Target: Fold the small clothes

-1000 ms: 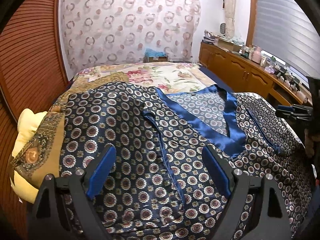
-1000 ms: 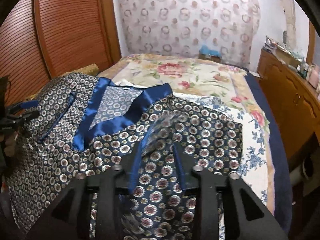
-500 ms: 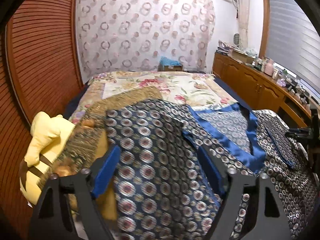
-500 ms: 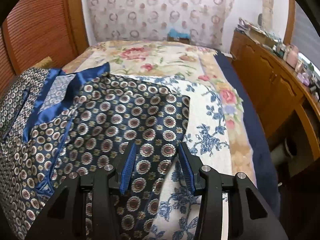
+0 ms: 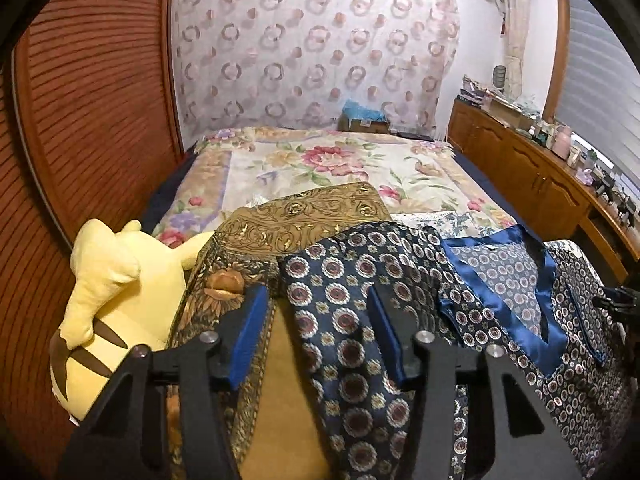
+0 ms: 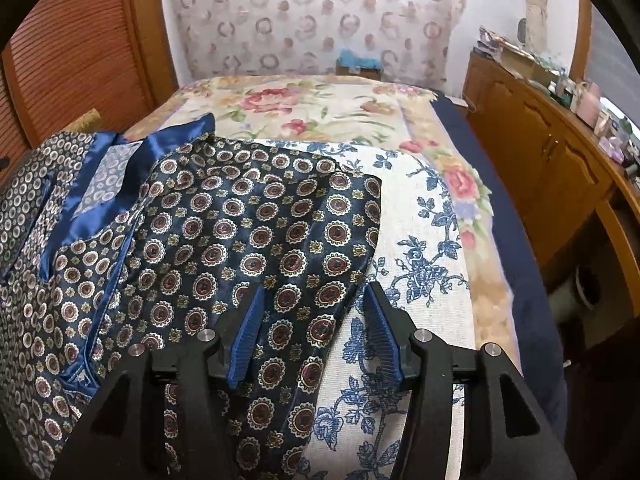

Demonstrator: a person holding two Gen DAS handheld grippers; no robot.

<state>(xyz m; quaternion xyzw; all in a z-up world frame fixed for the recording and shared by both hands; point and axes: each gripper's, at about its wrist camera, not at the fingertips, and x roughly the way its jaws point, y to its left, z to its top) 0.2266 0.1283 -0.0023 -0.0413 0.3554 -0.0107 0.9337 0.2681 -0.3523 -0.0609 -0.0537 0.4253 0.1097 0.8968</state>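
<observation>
A navy satin shirt [image 5: 500, 304] with a medallion print and a bright blue collar lies spread on the bed; it also shows in the right wrist view [image 6: 224, 240]. My left gripper [image 5: 316, 320] is open over the shirt's left edge, where it meets a gold brocade cloth [image 5: 304, 216]. My right gripper [image 6: 316, 308] is open over the shirt's right edge, which rests on a blue-floral white cloth [image 6: 408, 264]. Neither gripper holds any fabric.
A yellow plush toy [image 5: 108, 292] lies at the left by the wooden slatted wall [image 5: 80, 120]. A floral bedspread [image 6: 320, 108] covers the far bed. A wooden cabinet [image 6: 548, 152] with clutter runs along the right. A patterned curtain [image 5: 312, 48] hangs behind.
My right gripper let go of the shirt fabric, opened, and moved right to the shirt's edge. My left gripper stayed open and moved left to the other edge.
</observation>
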